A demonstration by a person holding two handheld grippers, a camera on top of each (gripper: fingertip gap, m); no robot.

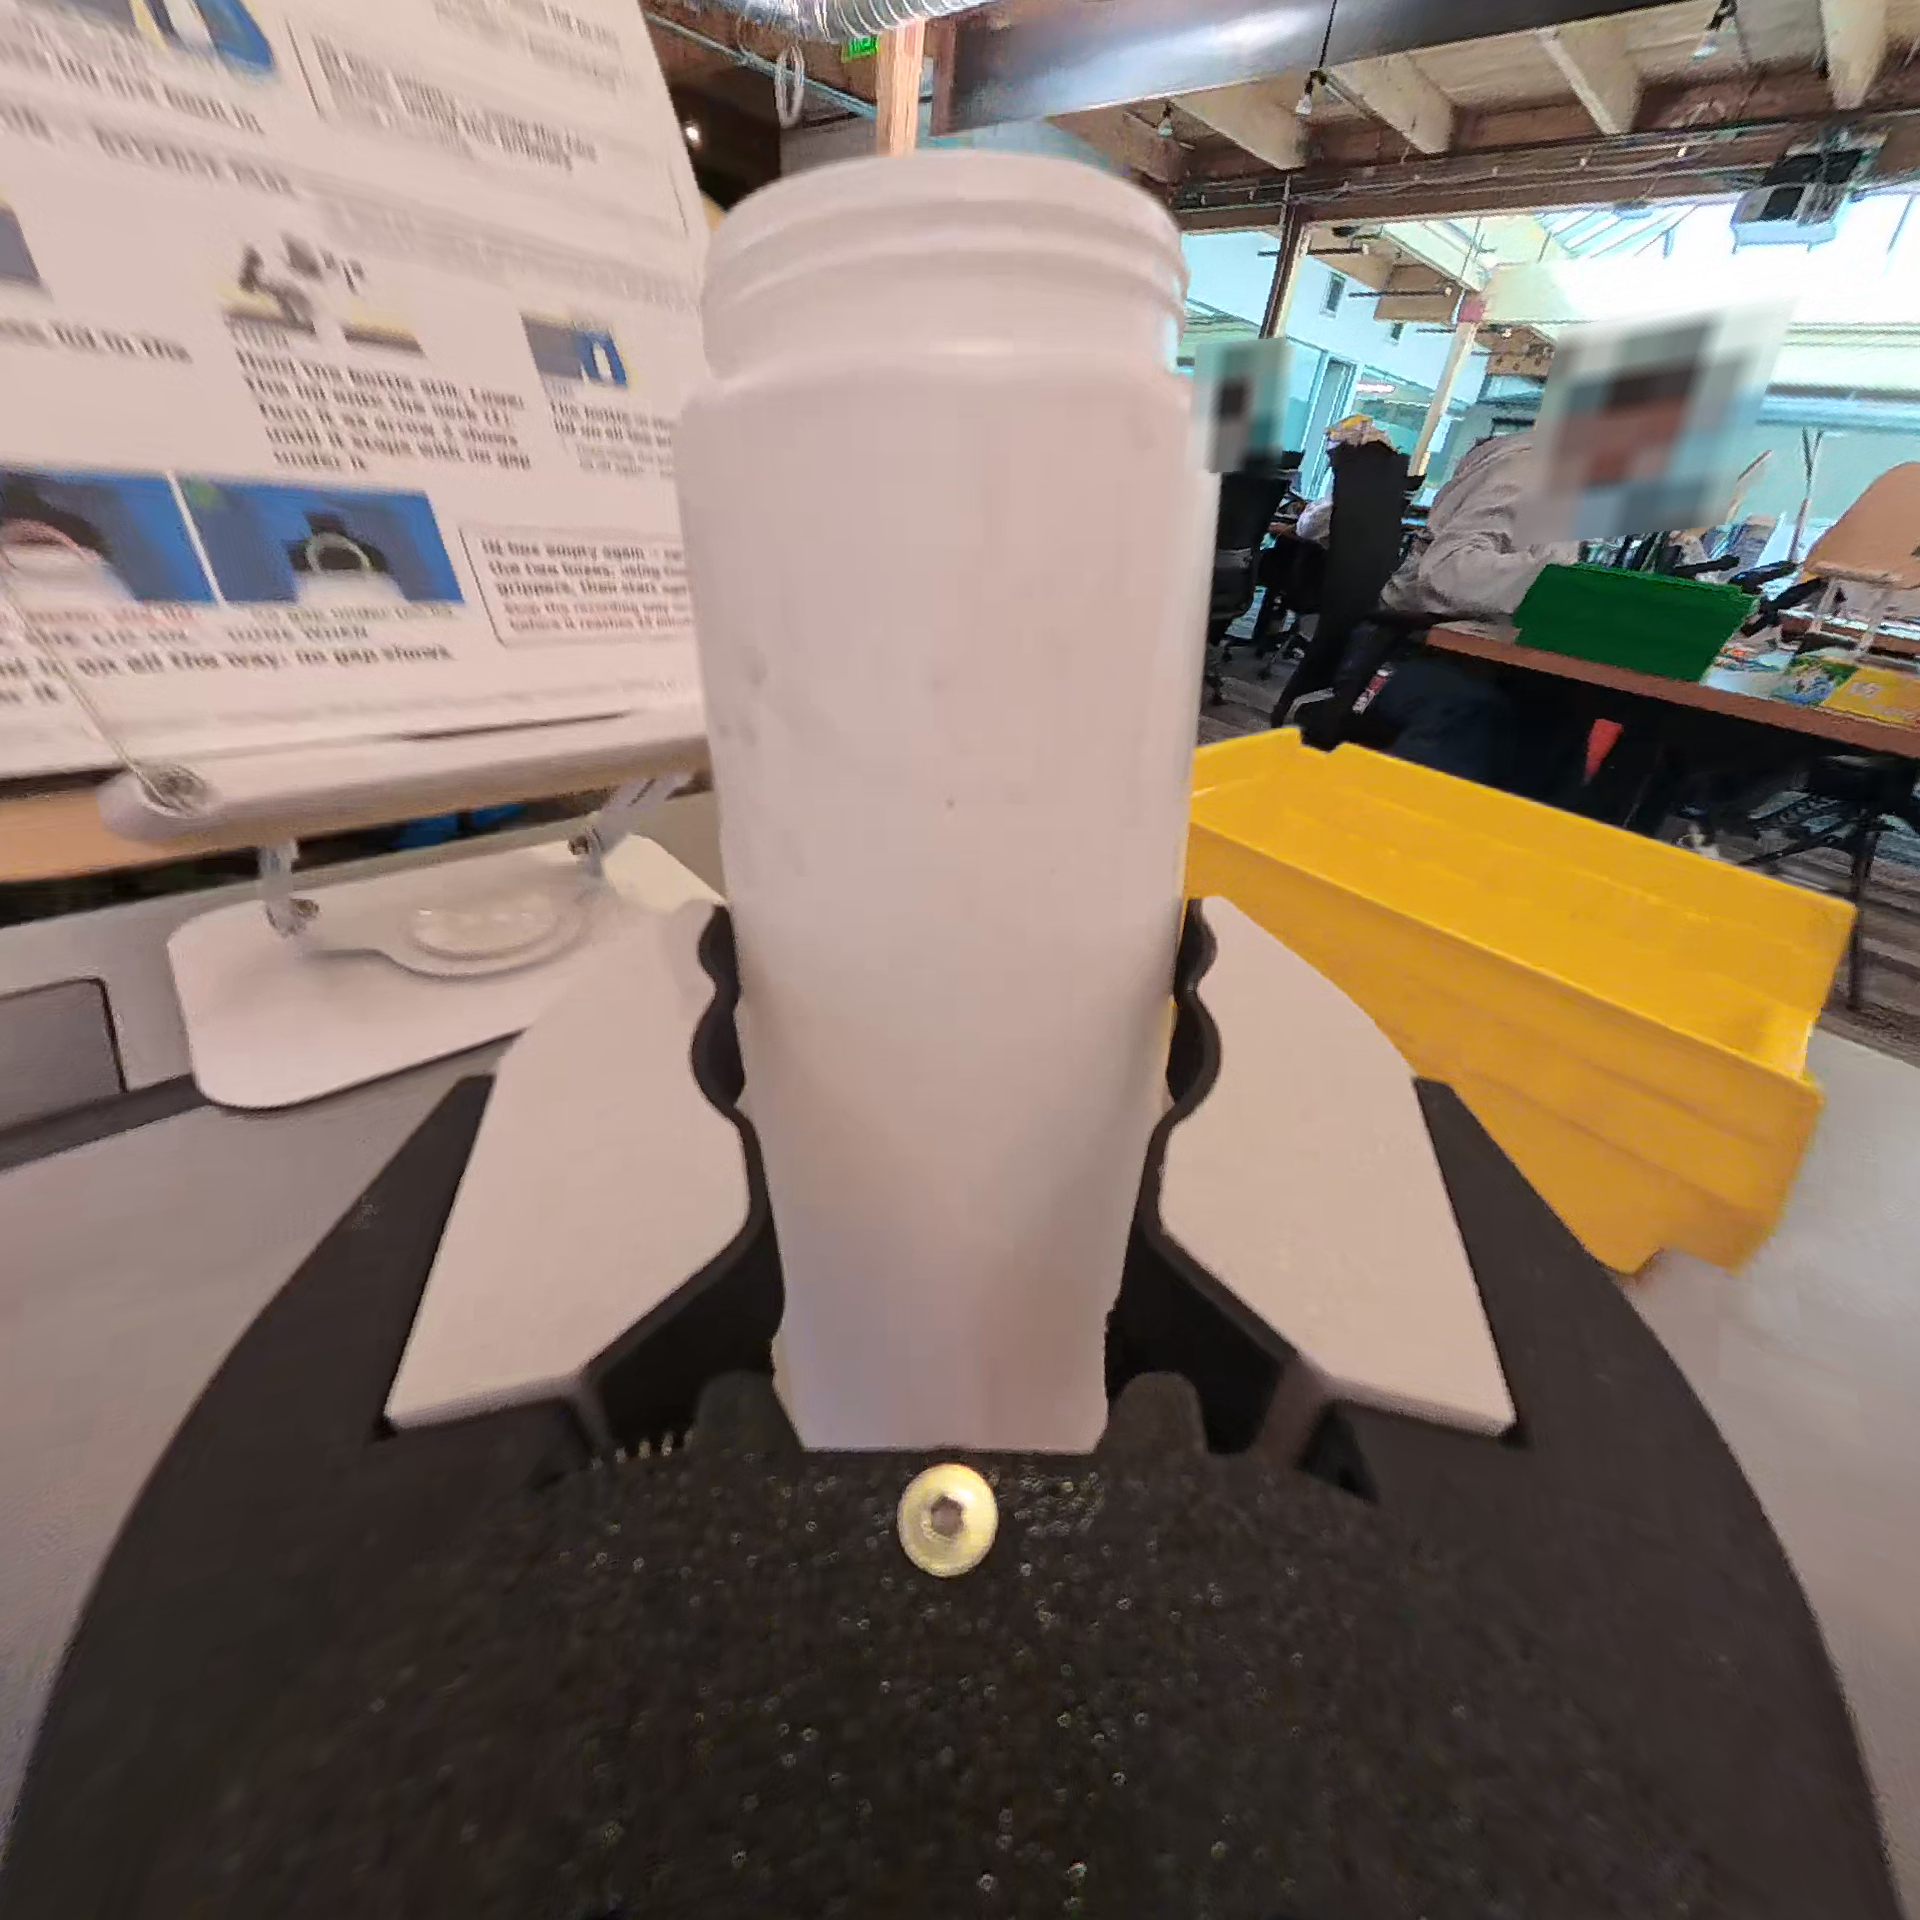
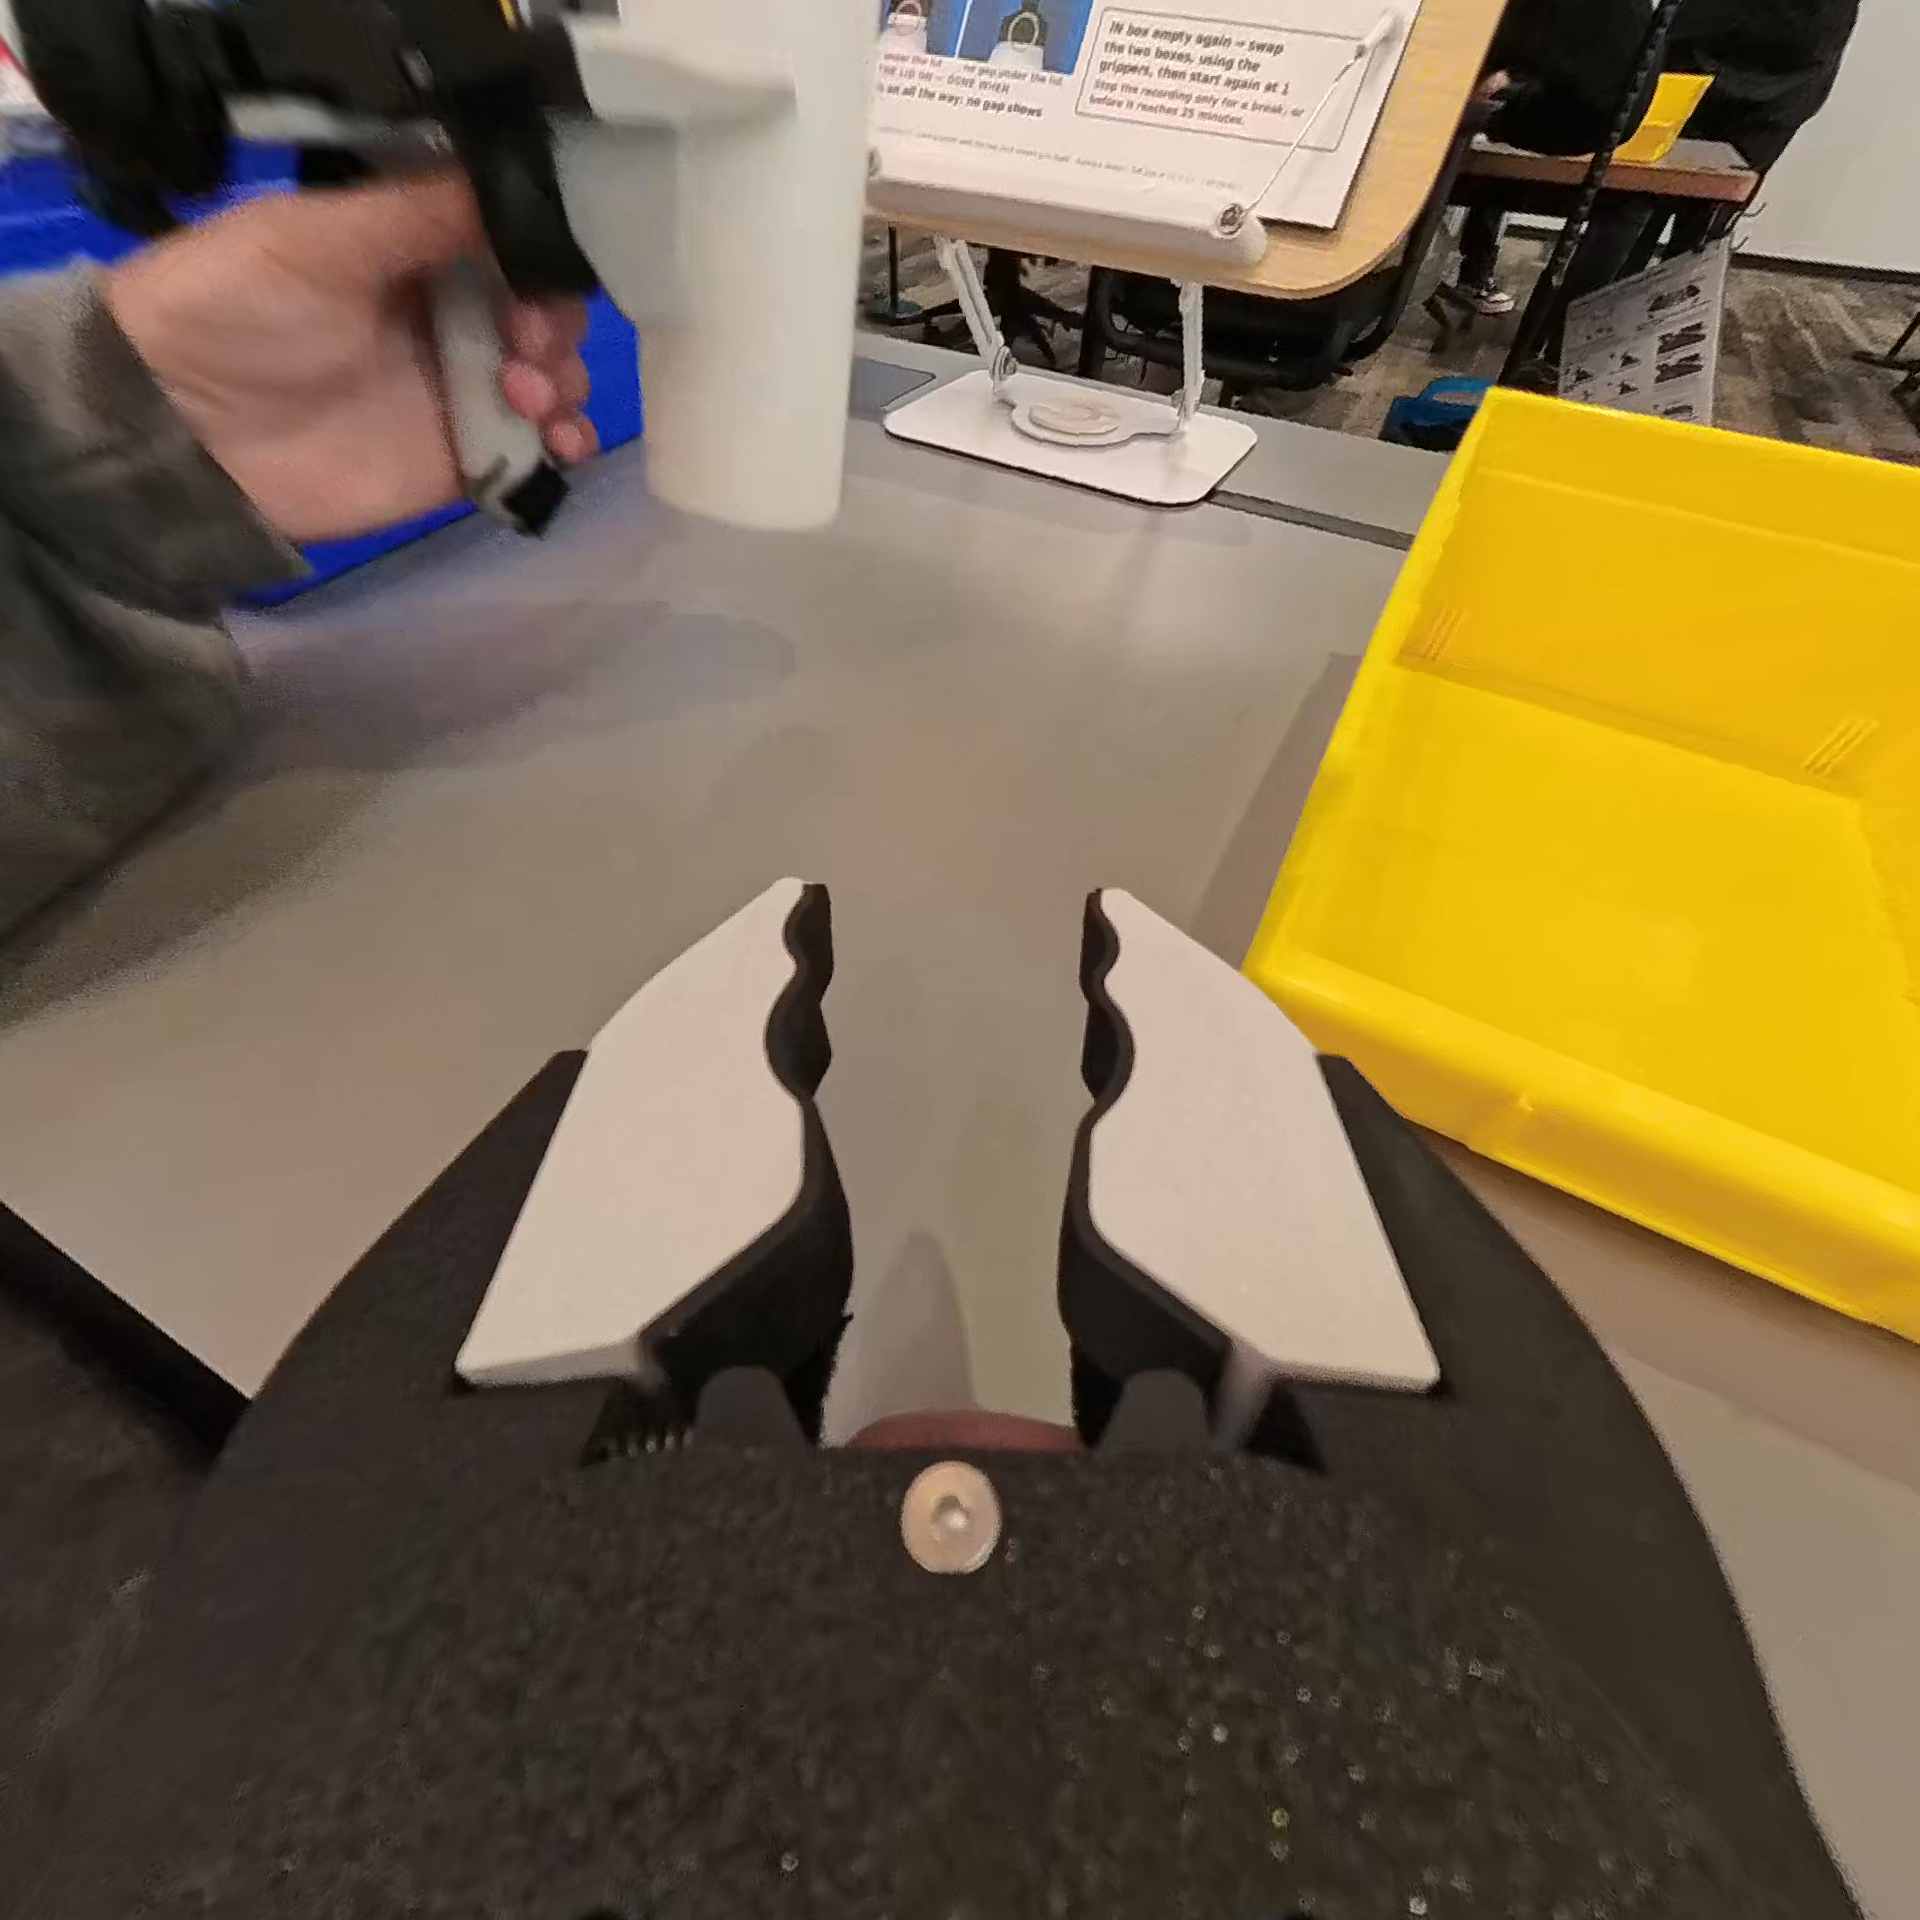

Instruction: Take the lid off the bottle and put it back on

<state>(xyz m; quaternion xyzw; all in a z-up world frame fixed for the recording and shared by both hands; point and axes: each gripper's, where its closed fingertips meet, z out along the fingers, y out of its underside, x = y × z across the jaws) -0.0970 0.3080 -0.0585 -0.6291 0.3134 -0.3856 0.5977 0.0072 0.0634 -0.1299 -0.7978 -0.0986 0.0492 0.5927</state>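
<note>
A white bottle stands upright between my left gripper's fingers, which are shut on its lower body. Its threaded neck is bare, with no lid on it. In the right wrist view the same bottle hangs above the grey table at the upper left, held by the left gripper in a person's hand. My right gripper is low over the table with its jaws apart and nothing between the tips. A reddish-brown edge shows at the jaws' base; I cannot tell what it is.
A yellow bin sits on the table at the right, also seen in the left wrist view. A white stand holds an instruction sheet at the back. A blue bin is behind the hand. People sit at far tables.
</note>
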